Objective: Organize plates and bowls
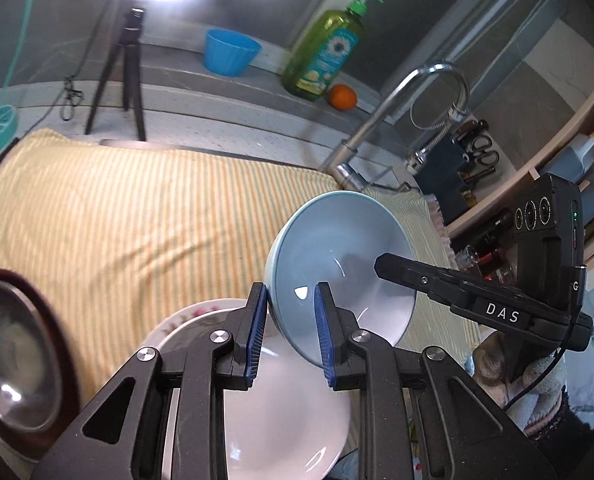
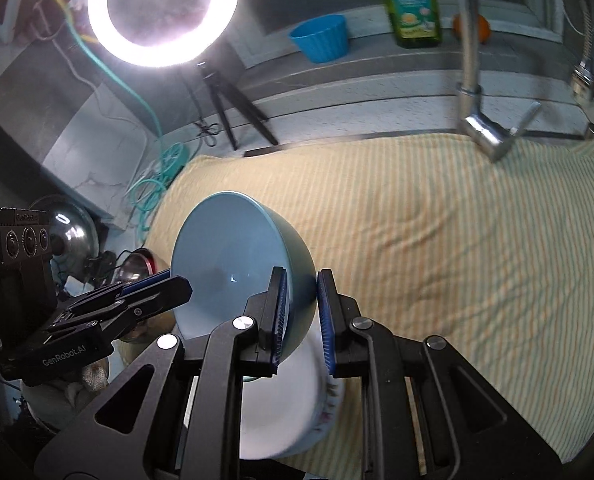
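Observation:
A light blue bowl (image 1: 337, 264) is held tilted above a white floral-rimmed plate (image 1: 285, 408) on the striped cloth. My left gripper (image 1: 290, 334) has its blue pads on either side of the bowl's near rim. In the right wrist view my right gripper (image 2: 301, 320) is shut on the opposite wall of the same blue bowl (image 2: 233, 264), over the white plate (image 2: 289, 412). The right gripper's finger (image 1: 437, 280) reaches into the bowl in the left view. The left gripper (image 2: 153, 288) meets the bowl's left rim in the right view.
A yellow striped cloth (image 1: 137, 216) covers the counter. A steel pot (image 1: 13, 356) sits at left. A tap (image 1: 397, 112), green soap bottle (image 1: 325, 48), orange (image 1: 342, 97), blue cup (image 1: 229, 52) and tripod (image 1: 125, 76) stand behind.

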Motion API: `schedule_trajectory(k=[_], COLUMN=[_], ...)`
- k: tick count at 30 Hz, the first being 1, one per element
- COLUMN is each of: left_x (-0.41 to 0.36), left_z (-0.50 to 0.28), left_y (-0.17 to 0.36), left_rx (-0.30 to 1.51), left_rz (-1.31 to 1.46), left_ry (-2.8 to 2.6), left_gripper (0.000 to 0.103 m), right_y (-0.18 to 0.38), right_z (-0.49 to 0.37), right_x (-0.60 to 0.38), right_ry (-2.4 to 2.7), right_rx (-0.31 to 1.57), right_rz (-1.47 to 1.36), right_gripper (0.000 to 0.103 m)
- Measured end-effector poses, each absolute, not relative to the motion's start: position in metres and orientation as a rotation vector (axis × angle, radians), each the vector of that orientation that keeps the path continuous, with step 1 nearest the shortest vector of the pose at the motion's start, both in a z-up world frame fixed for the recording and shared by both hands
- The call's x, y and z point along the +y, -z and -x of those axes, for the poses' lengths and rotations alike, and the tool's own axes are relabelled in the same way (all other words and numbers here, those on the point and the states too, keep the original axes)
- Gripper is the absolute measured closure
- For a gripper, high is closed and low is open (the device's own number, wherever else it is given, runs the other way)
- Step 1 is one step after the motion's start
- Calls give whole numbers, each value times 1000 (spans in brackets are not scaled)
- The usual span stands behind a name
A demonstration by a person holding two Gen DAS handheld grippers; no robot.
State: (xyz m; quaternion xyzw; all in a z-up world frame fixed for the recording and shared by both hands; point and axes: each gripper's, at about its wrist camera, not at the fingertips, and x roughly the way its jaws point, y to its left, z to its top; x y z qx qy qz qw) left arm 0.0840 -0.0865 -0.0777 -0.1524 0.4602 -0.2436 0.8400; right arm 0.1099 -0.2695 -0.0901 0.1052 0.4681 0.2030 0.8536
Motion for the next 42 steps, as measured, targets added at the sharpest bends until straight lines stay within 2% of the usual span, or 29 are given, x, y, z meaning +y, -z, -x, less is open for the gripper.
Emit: schedule_trajectory(k=[21, 42], left_x=[66, 116], left_z=[-38, -28], left_y=[72, 106], left_rx=[915, 983], left_rz=[453, 519], left_ry=[267, 185], left_gripper=[82, 82], right_y=[97, 139], right_z=[-105, -113], right_x=[-101, -35], right_ry=[-679, -699], right_rx=[1029, 1140], right_rz=[-78, 40], right_gripper=[87, 87])
